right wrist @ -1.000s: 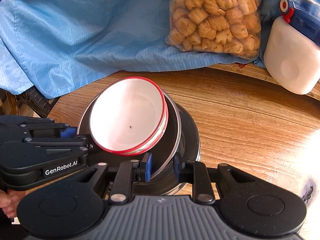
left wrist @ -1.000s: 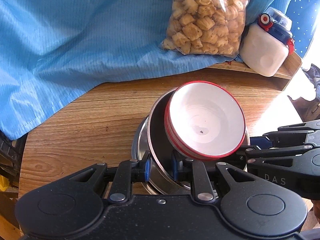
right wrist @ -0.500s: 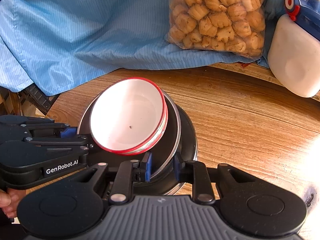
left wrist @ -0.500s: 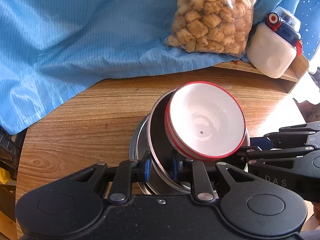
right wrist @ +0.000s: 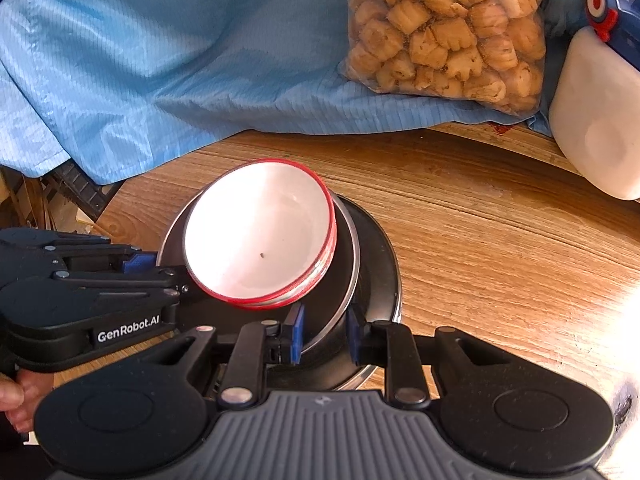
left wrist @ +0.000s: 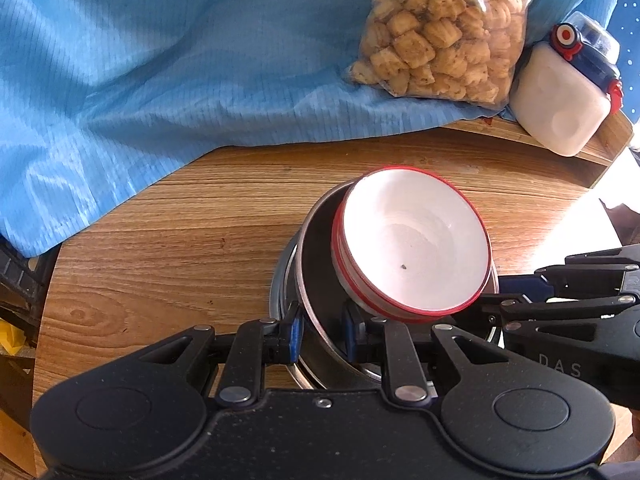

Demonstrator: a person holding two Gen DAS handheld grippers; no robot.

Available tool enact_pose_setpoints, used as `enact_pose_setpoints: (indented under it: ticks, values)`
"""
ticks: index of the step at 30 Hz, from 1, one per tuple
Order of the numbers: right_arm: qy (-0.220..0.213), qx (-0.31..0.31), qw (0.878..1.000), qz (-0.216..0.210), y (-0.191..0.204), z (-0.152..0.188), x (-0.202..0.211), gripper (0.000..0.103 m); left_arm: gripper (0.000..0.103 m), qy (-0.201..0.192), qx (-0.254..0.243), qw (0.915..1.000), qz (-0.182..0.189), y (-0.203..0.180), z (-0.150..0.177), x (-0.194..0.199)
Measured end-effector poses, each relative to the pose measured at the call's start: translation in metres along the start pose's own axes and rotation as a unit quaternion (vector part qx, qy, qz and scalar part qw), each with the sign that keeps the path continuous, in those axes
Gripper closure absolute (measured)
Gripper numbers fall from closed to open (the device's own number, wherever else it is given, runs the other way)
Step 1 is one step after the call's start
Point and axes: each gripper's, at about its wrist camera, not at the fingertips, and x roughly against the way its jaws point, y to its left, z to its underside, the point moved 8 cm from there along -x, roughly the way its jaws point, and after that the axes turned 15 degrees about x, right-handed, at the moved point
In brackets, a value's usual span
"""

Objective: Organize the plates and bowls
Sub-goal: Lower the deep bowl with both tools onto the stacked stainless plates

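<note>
A stack of white bowls with red rims (left wrist: pixel 412 248) (right wrist: pixel 260 236) sits tilted inside a steel bowl (left wrist: pixel 316 280) (right wrist: pixel 344 276), which rests in a wider steel plate (left wrist: pixel 282 280) (right wrist: pixel 384 276) on the round wooden table (left wrist: pixel 180 240). My left gripper (left wrist: pixel 320 336) is shut on the steel bowl's near rim. My right gripper (right wrist: pixel 322 334) is shut on the steel bowl's rim from the opposite side; it shows at the right of the left wrist view (left wrist: pixel 532 300). The left gripper shows at the left of the right wrist view (right wrist: pixel 152 276).
A blue cloth (left wrist: pixel 160 60) (right wrist: pixel 160 60) drapes over the table's back. A clear bag of biscuits (left wrist: pixel 444 28) (right wrist: pixel 444 28) and a white container with a blue and red lid (left wrist: pixel 560 92) (right wrist: pixel 596 128) stand at the back right. A black crate (right wrist: pixel 80 192) lies beyond the table's left edge.
Both grippers and the held stack have moved slightly back and left on the table. The grips are unchanged.
</note>
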Motion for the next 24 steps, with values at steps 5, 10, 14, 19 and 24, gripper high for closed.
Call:
enact_pose_setpoints:
  ticks: [5, 10, 14, 19, 24]
  values:
    - [0.002, 0.004, 1.000, -0.002, 0.0001, -0.0003, -0.0016, 0.079, 0.081, -0.001, 0.002, 1.0000, -0.004, 0.0007, -0.0014, -0.0013]
    - [0.001, 0.005, 1.000, -0.002, 0.0001, -0.0002, -0.0015, 0.078, 0.081, -0.001, 0.002, 1.0000, -0.004, 0.0010, -0.0014, -0.0017]
    - [0.001, 0.006, 1.000, -0.001, 0.0004, -0.0001, -0.0017, 0.078, 0.081, -0.001, 0.001, 1.0000, -0.006, 0.0012, -0.0014, -0.0021]
    - [0.006, 0.015, 1.000, 0.000, 0.0038, 0.0014, -0.0045, 0.075, 0.082, 0.001, -0.005, 0.9999, -0.014, 0.0008, 0.0006, -0.0025]
    - [0.014, 0.033, 0.999, -0.008, 0.0093, 0.0015, -0.0075, 0.060, 0.080, 0.010, -0.011, 0.9996, -0.025, -0.0001, -0.0006, -0.0035]
